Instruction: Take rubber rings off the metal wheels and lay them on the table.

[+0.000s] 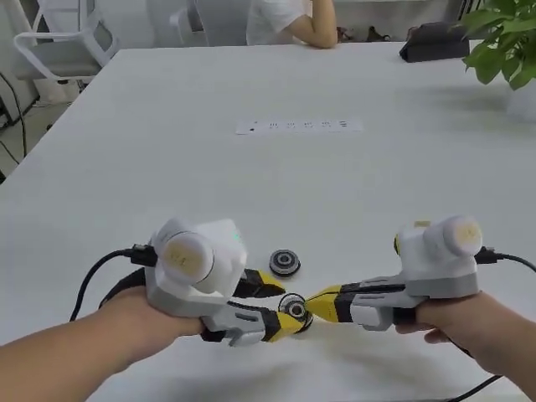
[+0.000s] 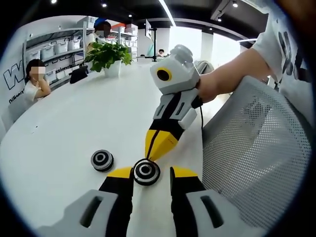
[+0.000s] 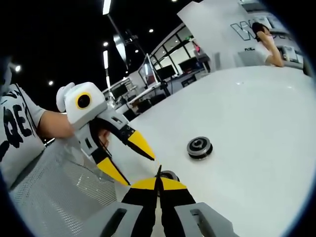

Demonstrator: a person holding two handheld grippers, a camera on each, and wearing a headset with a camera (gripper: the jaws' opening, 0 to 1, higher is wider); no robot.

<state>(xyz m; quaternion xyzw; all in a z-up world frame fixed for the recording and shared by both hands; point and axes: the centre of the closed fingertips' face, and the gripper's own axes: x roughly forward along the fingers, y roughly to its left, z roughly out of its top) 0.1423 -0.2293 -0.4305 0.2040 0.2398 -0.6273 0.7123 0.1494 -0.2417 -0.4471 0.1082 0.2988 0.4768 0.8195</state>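
Note:
A small metal wheel with a black rubber ring (image 1: 294, 308) lies near the table's front edge, between the jaws of my open left gripper (image 1: 283, 308). In the left gripper view this wheel (image 2: 146, 172) rests against one yellow jaw, with a gap to the other. My right gripper (image 1: 311, 303) comes in from the right, shut, and its pointed tips touch the wheel's rim (image 3: 171, 174). Whether the tips pinch the ring I cannot tell. A second ringed wheel (image 1: 285, 262) lies flat just behind, free of both grippers.
The white table (image 1: 276, 184) stretches far ahead. A flat socket strip (image 1: 299, 126) lies at its middle, a dark bag (image 1: 434, 42) and a potted plant (image 1: 505, 42) at the far right. A person sits at the far end. A mesh chair (image 2: 256, 148) stands by the near edge.

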